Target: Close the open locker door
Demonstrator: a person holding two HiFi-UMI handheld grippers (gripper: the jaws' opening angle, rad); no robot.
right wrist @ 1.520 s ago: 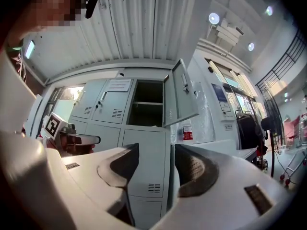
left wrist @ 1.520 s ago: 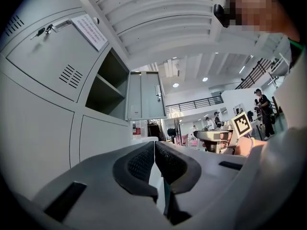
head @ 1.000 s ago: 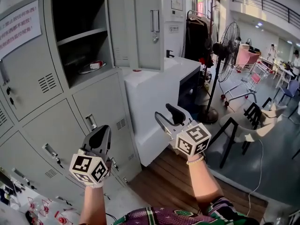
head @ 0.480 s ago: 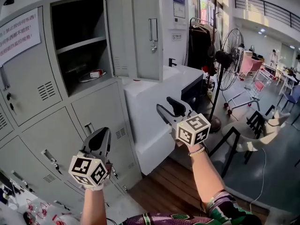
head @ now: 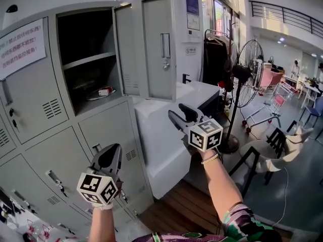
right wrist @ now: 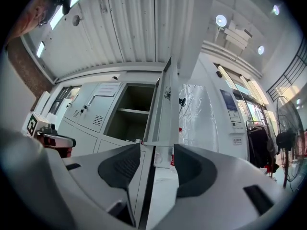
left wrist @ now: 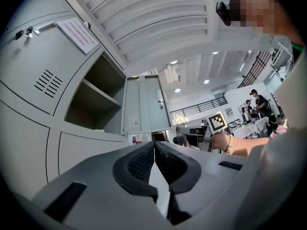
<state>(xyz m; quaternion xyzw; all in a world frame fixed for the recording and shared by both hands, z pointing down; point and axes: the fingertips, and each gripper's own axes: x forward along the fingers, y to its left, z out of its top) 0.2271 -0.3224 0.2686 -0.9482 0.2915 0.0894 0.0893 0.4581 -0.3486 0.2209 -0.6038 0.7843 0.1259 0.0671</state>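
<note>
The grey locker door stands swung out to the right of its open compartment, with a handle and a lock on its face. My right gripper is open and empty, below the door's free edge and apart from it. In the right gripper view the door shows edge-on above my open right gripper. My left gripper is shut on nothing, low in front of the lower locker doors. The left gripper view has the shut left gripper under the door.
A small red and white item lies on the locker's lower shelf. A white cabinet stands right under the door. Further right are a clothes rack, a standing fan and chairs. People are at the far right.
My right gripper has risen and moved closer to the door's lower edge. The left gripper has shifted only slightly. The door has not moved.
</note>
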